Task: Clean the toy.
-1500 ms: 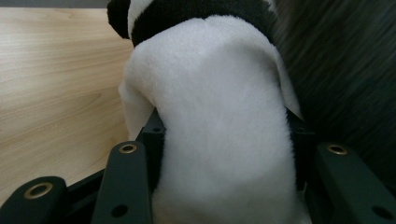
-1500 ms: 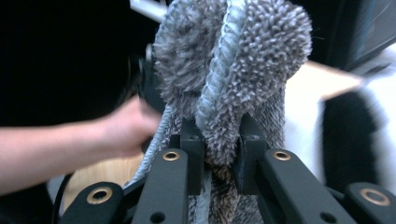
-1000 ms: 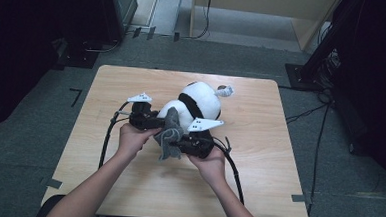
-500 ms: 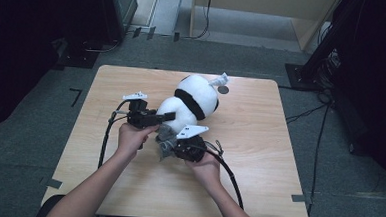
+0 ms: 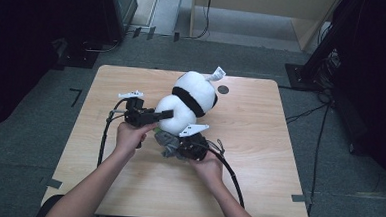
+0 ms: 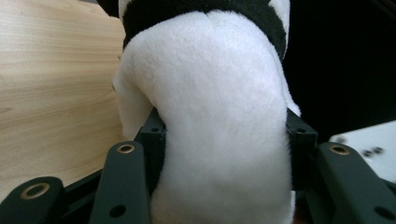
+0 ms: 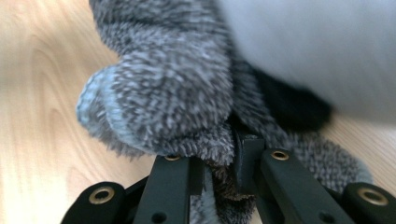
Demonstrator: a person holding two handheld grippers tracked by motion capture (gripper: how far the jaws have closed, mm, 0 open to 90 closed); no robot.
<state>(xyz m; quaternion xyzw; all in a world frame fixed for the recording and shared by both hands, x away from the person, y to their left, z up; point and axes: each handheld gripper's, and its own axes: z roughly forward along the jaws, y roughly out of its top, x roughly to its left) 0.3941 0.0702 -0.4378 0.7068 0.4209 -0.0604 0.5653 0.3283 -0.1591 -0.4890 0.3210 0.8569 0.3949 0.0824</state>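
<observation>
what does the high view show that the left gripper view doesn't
High view: the whole plush toy lying on the table, its white tag, the person's two hands, and the right hand-held gripper shut on a grey fuzzy cloth at the toy's near end.

Left gripper view: close up, the left hand-held gripper with its two black jaws pressing into the toy's white body from both sides, just below the black band.

Both: the white plush with its black band, the left hand-held gripper and the wooden table top.
</observation>
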